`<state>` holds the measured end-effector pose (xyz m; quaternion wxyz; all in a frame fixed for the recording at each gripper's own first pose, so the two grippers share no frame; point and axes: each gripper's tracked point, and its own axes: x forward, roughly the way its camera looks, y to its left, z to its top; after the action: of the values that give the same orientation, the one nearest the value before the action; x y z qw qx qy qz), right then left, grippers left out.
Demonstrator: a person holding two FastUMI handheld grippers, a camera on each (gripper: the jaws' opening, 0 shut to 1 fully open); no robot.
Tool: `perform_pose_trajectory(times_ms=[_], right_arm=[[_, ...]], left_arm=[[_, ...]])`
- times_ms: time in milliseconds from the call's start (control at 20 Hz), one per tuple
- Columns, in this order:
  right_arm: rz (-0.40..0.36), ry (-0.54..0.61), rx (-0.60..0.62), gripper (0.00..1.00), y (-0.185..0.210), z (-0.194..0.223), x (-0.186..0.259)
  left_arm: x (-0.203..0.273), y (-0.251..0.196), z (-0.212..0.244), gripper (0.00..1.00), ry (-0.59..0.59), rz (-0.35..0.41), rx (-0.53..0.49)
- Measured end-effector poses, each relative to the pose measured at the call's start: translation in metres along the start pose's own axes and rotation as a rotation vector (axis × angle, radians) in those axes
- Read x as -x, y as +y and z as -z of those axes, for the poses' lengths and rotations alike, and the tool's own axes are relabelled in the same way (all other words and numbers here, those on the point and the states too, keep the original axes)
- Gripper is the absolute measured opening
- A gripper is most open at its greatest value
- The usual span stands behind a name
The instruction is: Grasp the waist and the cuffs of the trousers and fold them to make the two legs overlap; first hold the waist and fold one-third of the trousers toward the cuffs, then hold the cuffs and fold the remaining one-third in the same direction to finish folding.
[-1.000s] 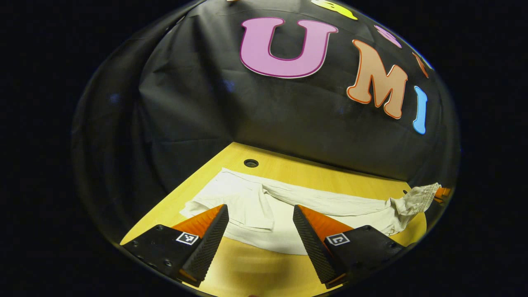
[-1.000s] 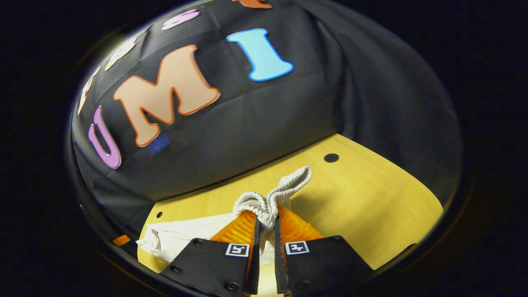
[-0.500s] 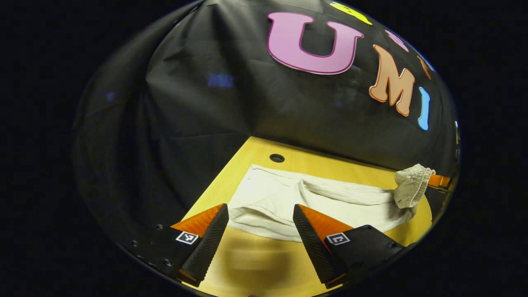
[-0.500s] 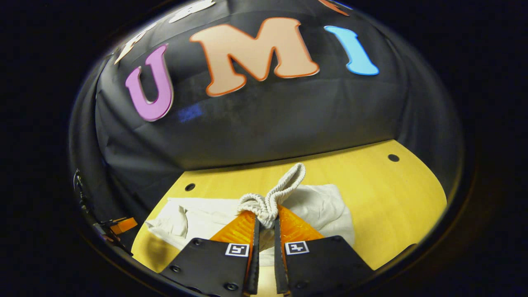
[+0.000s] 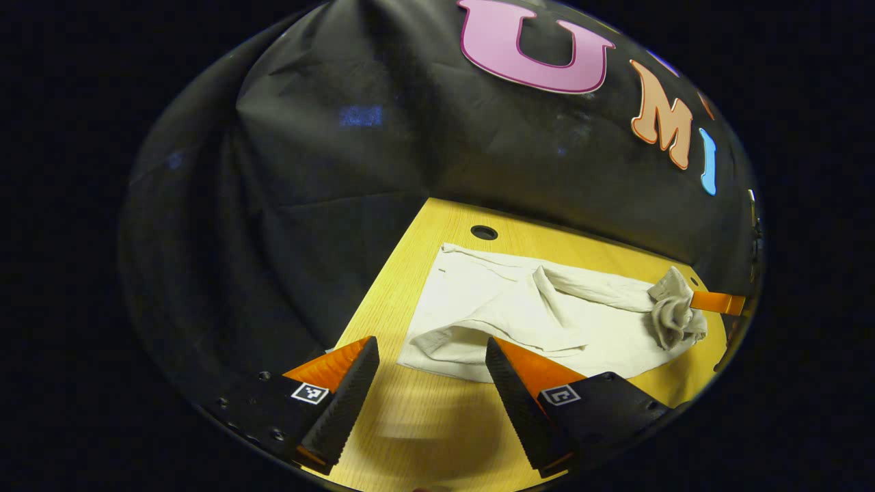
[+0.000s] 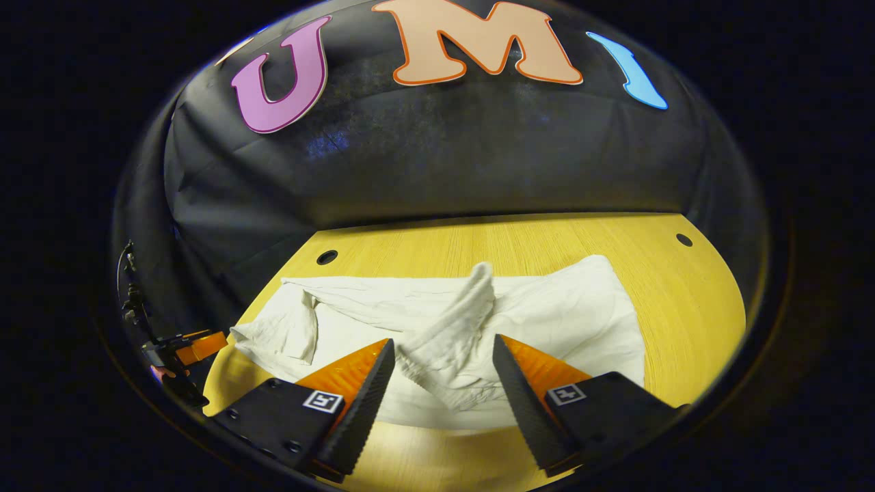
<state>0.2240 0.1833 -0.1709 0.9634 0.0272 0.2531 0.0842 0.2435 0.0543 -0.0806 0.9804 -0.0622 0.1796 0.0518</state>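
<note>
**Both grippers spread wide above loosely folded trousers**

The trousers are pale cream cloth, soft and creased, lying in a rough rectangle on the table. In the right gripper view a bunched, ribbed ridge of fabric, likely the elastic waist, rises ahead of the right gripper and reaches back between its 2 fingers; the jaws stand wide apart and neither finger presses on it. A small crumpled flap sits to the left of the jaws, near the cloth's end.

In the left gripper view the left gripper also has its jaws wide, with bare wood between them. The trousers' near edge lies just beyond the fingertips, and the right finger overlaps that edge. The waist shows as a twisted knot far to the right.

The table is yellow wood with fine straight grain and round dark holes near its back edge. Black wrinkled cloth walls close in behind. Open wood runs in front of the trousers and to the right of the right gripper's jaws.
</note>
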Motion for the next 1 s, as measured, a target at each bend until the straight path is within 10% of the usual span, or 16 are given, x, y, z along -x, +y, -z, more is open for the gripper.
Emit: perform_pose_trajectory(times_ms=[750, 1000], right_arm=[[0.062, -0.05, -0.085, 0.96, -0.021, -0.018, 0.028], [0.079, -0.07, -0.081, 0.92, -0.036, -0.024, 0.042]], left_arm=[[-0.021, 0.002, 0.025, 0.94, 0.096, -0.037, -0.042], [-0.019, 0.001, 0.024, 0.6, 0.103, -0.036, -0.067]])
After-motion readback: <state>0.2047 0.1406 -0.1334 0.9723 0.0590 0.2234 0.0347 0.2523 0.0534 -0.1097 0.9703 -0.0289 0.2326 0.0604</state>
